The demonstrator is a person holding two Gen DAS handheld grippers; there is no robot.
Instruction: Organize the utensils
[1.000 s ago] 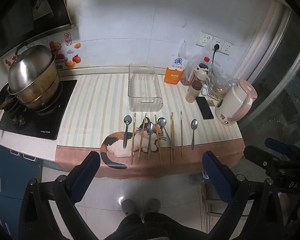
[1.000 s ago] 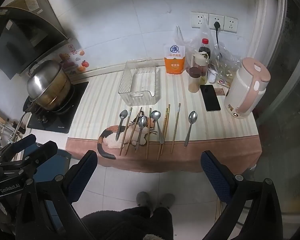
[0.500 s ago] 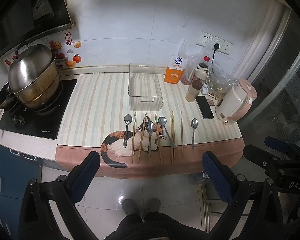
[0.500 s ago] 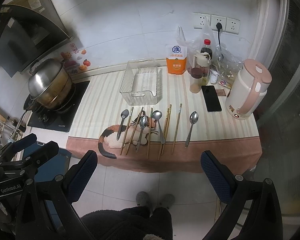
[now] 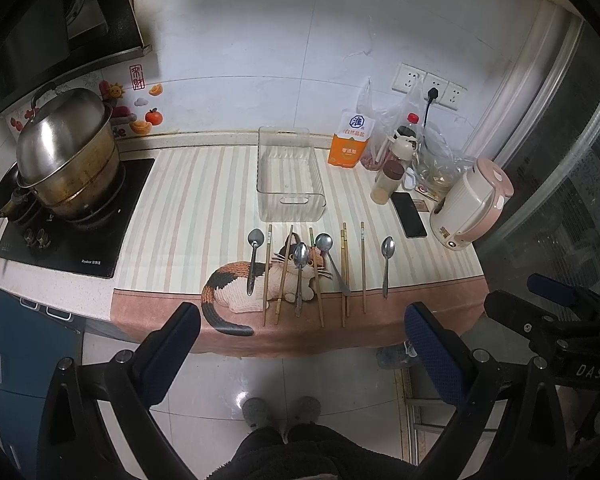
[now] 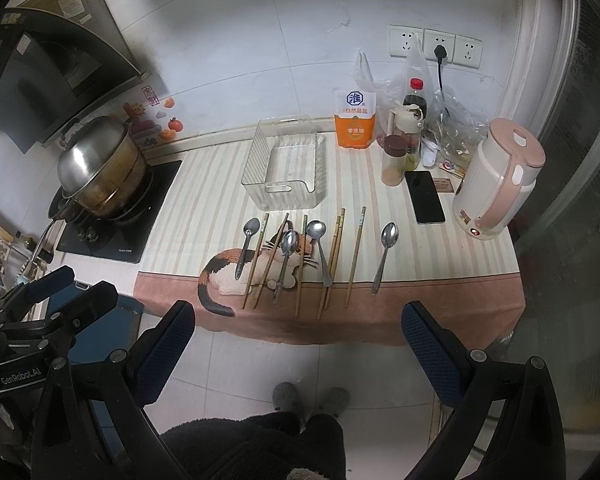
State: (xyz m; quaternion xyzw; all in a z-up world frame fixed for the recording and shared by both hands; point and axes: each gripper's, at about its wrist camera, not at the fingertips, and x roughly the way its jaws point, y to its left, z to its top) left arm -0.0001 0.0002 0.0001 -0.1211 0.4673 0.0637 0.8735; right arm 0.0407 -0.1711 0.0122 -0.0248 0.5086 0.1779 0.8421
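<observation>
Both grippers hang in the air in front of the counter (image 5: pixel 188 200), above the floor. The left gripper (image 5: pixel 300 344) has its jaws wide apart and holds nothing. The right gripper (image 6: pixel 298 334) is the same. Four spoons (image 5: pixel 255 260) and the chopsticks (image 5: pixel 363 266) lie in a row along the counter's front edge, on a cat mat (image 5: pixel 236 292). A clear bin (image 5: pixel 290 178) sits just behind them, toward the back edge.

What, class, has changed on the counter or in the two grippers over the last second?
Almost nothing: the right wrist view has drifted slightly. Nothing was grasped or released. The left gripper and right gripper stay open above the floor; the spoons, chopsticks and clear bin lie unmoved.
</observation>
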